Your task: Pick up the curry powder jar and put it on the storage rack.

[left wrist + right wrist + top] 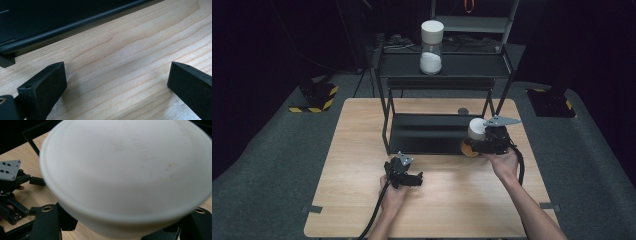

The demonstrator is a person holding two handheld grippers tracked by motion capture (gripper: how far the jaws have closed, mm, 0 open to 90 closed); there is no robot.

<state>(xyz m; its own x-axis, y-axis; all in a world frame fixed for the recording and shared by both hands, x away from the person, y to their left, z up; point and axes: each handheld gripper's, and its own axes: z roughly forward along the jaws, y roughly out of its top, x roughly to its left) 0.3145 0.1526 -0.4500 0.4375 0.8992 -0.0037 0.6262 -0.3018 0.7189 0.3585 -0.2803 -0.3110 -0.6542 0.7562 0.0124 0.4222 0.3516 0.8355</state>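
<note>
Dark room; grey carpet floor [272, 150]; wooden table [362, 130]; black metal shelf [402, 65].

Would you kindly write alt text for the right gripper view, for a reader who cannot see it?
A jar's white lid sits blurred and close between the right gripper's black jaws, which flank the jar below the lid. At the left edge, farther off on the wooden table, a hand holds the left gripper, topped by a grey plate.

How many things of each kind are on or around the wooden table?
Clear jars with white lids: 2 (one on the shelf top, one in the right hand-held gripper)
Black metal shelf racks: 1
Black hand-held grippers: 2 (left, right)
Total: 5
</note>
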